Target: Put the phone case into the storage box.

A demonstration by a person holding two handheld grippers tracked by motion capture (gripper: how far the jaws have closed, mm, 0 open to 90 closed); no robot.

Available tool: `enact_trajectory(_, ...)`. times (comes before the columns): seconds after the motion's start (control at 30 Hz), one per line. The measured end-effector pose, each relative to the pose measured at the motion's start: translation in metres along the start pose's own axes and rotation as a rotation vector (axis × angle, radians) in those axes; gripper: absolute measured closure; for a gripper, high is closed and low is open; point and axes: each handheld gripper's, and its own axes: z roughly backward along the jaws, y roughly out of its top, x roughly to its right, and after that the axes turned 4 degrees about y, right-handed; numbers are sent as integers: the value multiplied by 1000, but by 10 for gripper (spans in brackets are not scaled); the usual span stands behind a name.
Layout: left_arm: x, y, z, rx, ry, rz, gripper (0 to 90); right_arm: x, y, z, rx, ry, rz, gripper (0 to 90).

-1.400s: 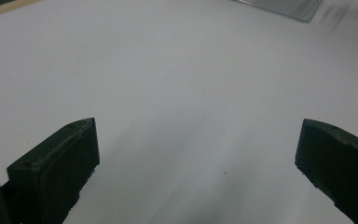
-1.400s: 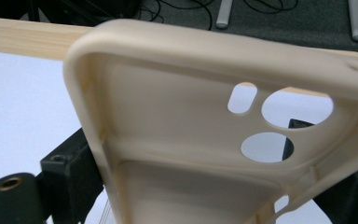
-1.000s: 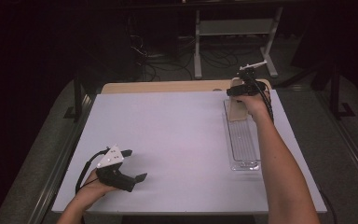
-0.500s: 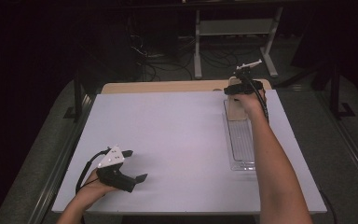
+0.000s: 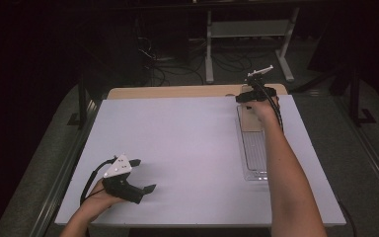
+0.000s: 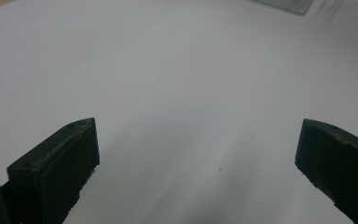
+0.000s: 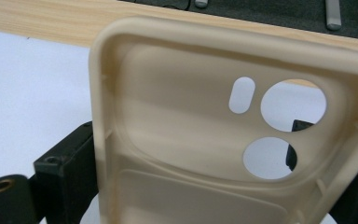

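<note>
Now my right gripper (image 5: pixel 250 94) jaws pinch beige phone case (image 7: pixel 223 140) at bench (image 5: pixel 177 148) far edge, above clear tray (image 5: pixel 254 148). I keep grip firm, case level. Left gripper (image 5: pixel 143 175) jaws spread, idle.

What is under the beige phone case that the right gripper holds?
Through the phone case's camera holes, white table and a black jaw show. The right gripper holds it over the clear tray's far end; the case covers that end.
</note>
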Motion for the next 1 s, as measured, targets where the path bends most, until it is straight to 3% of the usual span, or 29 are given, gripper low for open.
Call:
enact_trajectory(0.73, 0, -1, -1, -8, -2, -7, 0, 4, -1, 2, 13, 55, 8, 31)
enact_trajectory(1.0, -2, 2, -4, -15, -10, -1, 0, 5, 1, 17, 46, 88, 1, 23)
